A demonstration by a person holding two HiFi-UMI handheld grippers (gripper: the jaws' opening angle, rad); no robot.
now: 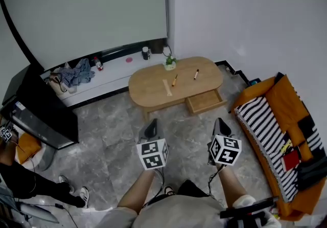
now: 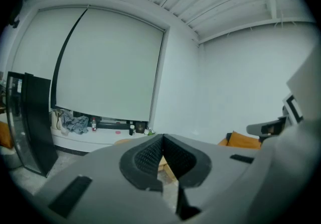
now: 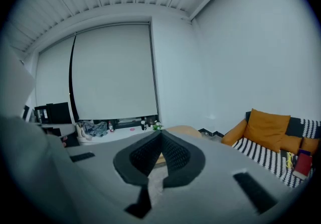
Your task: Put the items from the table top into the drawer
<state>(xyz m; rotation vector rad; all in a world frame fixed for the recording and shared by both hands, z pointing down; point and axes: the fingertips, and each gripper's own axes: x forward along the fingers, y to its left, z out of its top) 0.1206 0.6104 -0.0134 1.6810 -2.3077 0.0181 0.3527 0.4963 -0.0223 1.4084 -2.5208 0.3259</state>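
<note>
Grey stone floor (image 1: 112, 135), oval wooden worktop (image 1: 148, 91) ahead, its drawer (image 1: 205, 101) pulled open on the near side. Orange pen (image 1: 174, 80), dark pen (image 1: 196, 74) and pale strip (image 1: 167, 87) lie on top, near a small plant (image 1: 170, 62). Forearms out side by side; left gripper (image 1: 152, 123) and right gripper (image 1: 220, 121) well short of the worktop, tipped slightly down, jaws together, both empty
</note>
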